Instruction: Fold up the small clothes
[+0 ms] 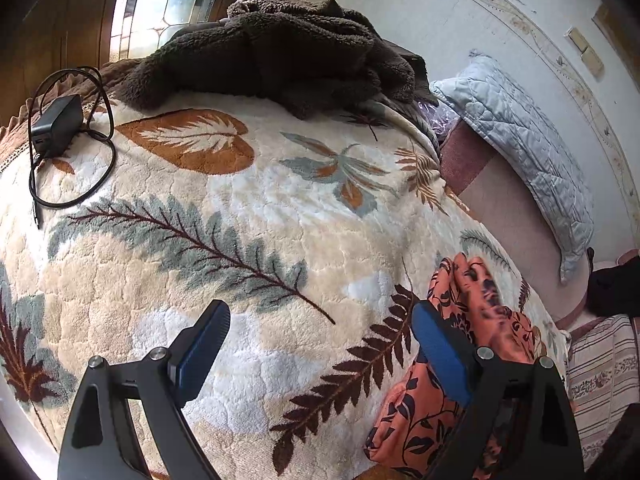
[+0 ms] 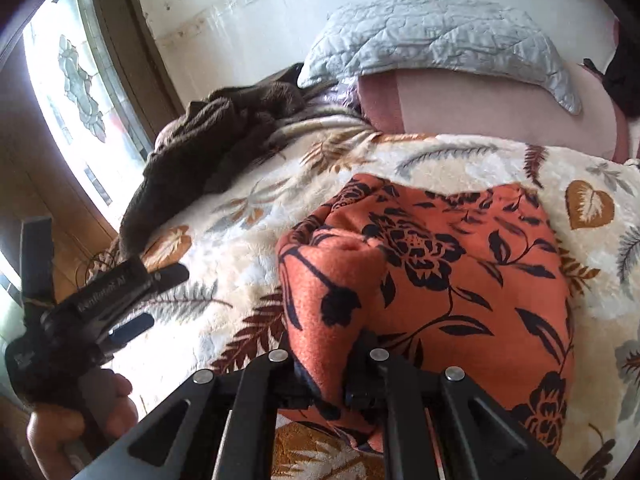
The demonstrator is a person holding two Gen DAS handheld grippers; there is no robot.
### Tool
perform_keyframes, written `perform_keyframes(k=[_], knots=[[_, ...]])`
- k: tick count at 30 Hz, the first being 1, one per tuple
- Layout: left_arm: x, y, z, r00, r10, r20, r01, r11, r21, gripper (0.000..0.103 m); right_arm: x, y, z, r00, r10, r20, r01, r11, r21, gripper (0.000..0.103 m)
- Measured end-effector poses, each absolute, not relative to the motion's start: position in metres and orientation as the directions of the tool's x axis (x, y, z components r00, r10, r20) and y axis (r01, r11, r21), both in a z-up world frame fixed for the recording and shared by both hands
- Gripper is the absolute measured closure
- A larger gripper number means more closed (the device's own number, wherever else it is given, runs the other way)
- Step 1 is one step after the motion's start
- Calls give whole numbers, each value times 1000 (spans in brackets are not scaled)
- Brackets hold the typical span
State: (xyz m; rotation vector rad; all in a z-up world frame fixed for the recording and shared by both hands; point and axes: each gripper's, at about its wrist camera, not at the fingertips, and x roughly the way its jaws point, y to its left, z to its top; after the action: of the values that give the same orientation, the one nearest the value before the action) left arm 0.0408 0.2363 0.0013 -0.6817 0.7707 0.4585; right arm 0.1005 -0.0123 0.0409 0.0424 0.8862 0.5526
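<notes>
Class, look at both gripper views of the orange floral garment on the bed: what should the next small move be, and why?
Probably bring the left gripper across to a free edge of the orange floral garment. It is open over bare blanket beside the cloth, while the right gripper is already shut on a bunched fold; a second grip would let the cloth be spread.

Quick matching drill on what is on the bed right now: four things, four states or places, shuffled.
1. orange floral garment
2. brown fleece garment
3. black power adapter with cable
4. left gripper

a. open, holding nothing
b. far left edge of the leaf-print blanket
c. pinched by the right gripper
d. heaped by the window

Pairs: 1-c, 2-d, 3-b, 4-a
</notes>
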Motion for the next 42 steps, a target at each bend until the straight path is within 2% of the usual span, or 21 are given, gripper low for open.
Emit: perform_keyframes(k=[3,5,7,8,9,16,18,20,22,23,24,26,28,33,35,37,38,40,42], knots=[[42,235,1,639,123,-760,-594,707,-385,10,89,13,-9,434,395,-810,-501,853,147,86],[41,235,0,639,120,-760,-587,715,-380,10,75,13,-4,497,403,-769,-530,842,99,82],[41,236,1,646,118,-754,-576,724,-380,10,71,5,3,472,442,-762,-531,833,155,66],[41,236,2,650,113,-751,-568,729,-382,10,70,1,5,457,460,-761,-531,828,181,54],[40,235,2,656,103,-748,-559,732,-389,10,65,-3,7,453,470,-757,-532,824,194,48],[46,193,5,682,-66,-728,-358,839,-411,12,24,-53,24,475,534,-700,-493,820,290,45],[47,179,1,667,-109,-737,-307,861,-406,18,16,-75,27,477,544,-690,-473,821,320,45],[50,171,-8,630,-126,-767,-296,873,-387,33,13,-103,24,448,588,-674,-422,803,421,42],[52,167,-20,590,-147,-794,-299,874,-384,57,19,-133,15,409,646,-644,-323,763,560,42],[53,167,-25,576,-151,-804,-307,871,-383,64,24,-150,7,394,682,-616,-245,724,645,40],[54,167,-28,567,-147,-811,-319,868,-380,65,30,-164,-5,373,726,-577,-160,663,731,40],[54,169,-30,570,-149,-808,-325,863,-388,66,40,-189,-30,360,804,-474,18,502,865,40],[53,167,-26,590,-154,-793,-313,861,-400,66,48,-203,-48,387,838,-385,119,369,922,40],[60,158,-25,586,-129,-800,-308,877,-368,68,61,-212,-71,461,815,-350,254,257,932,40],[61,157,-24,585,-120,-802,-309,881,-357,67,61,-213,-71,492,801,-341,254,242,936,42],[59,158,-22,597,-121,-793,-303,882,-362,68,66,-214,-66,515,790,-334,248,236,940,70],[56,158,-19,616,-112,-780,-298,884,-361,78,68,-213,-59,515,786,-341,231,255,939,89],[51,155,-7,668,-107,-736,-257,896,-363,103,69,-217,-37,560,748,-357,171,318,933,90],[54,152,-8,674,-97,-732,-250,903,-349,103,68,-223,-19,605,717,-348,99,366,925,90]])
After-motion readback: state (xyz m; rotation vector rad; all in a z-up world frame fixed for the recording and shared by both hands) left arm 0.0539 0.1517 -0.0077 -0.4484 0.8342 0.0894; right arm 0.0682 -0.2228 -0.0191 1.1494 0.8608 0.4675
